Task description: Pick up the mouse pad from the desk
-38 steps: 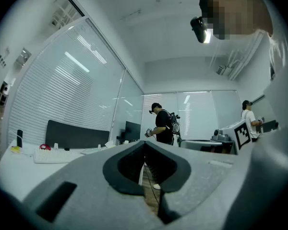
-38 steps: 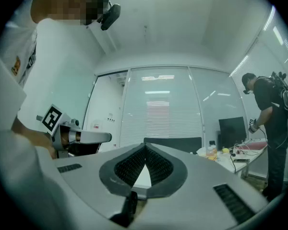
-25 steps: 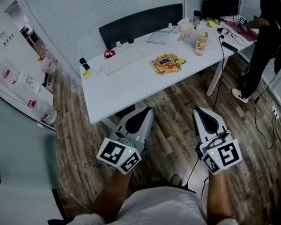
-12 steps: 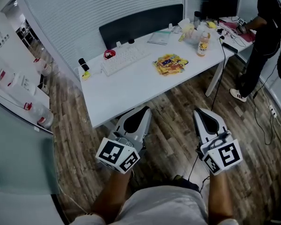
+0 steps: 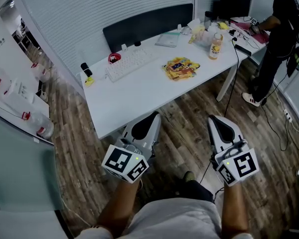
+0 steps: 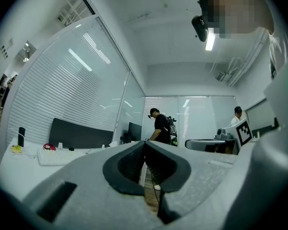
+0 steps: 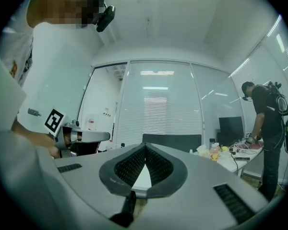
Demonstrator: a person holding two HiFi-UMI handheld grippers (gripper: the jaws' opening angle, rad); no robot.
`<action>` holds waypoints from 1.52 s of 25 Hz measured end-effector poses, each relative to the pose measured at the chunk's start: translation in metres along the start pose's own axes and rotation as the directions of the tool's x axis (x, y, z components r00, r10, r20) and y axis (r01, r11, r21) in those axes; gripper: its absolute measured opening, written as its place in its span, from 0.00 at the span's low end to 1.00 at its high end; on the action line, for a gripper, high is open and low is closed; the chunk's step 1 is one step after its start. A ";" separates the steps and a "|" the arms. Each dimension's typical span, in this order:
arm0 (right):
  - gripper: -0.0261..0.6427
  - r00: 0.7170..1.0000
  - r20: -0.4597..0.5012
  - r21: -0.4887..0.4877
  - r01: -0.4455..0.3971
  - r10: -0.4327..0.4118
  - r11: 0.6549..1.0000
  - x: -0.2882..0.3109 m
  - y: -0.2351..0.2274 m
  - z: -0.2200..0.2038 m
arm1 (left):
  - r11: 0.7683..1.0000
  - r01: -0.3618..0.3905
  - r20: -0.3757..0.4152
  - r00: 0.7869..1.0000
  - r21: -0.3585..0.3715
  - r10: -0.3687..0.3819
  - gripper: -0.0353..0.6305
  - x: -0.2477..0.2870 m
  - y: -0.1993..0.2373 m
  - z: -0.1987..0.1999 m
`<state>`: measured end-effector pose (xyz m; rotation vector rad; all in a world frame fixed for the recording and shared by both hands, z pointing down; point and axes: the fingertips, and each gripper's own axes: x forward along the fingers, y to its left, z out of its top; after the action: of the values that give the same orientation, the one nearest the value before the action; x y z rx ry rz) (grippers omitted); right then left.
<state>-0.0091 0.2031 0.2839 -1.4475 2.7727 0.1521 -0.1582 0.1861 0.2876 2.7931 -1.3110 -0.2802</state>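
Your left gripper point(image 5: 150, 119) and right gripper point(image 5: 218, 122) are both closed on nothing, over the floor short of the white desk point(image 5: 134, 98). The yellow printed mouse pad point(image 5: 179, 67) lies mid-tabletop, just right of the keyboard point(image 5: 131, 62).

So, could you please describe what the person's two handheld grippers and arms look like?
They match. The left gripper and right gripper have pale grey, wedge-shaped shells that taper forward, with black ribbed pads inside. Each carries a white cube with black square markers and a small green light. The person wears a light grey top, and no sleeves cover the forearms.
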 end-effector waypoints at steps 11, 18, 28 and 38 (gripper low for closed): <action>0.06 1.000 0.006 0.006 0.004 -0.004 1.000 0.020 -0.022 -0.005 | 1.000 -0.001 -0.011 1.000 0.020 0.002 0.08 0.025 0.017 0.000; 0.06 1.000 0.022 0.019 -0.008 0.008 1.000 0.047 -0.058 -0.010 | 0.999 -0.028 -0.022 0.999 0.037 0.029 0.08 0.060 0.034 -0.003; 0.06 1.000 0.001 0.010 -0.025 0.025 1.000 0.094 -0.136 -0.024 | 0.996 -0.069 -0.042 0.997 0.052 0.071 0.08 0.141 0.062 -0.012; 0.06 0.996 -0.044 0.014 -0.080 0.081 0.997 0.135 -0.209 -0.047 | 0.986 -0.154 -0.078 0.984 0.066 0.159 0.08 0.213 0.085 -0.029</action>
<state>0.0869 -0.0306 0.3065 -1.3537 2.8634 0.1053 -0.0842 -0.0329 0.2947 2.6950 -1.5331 -0.1188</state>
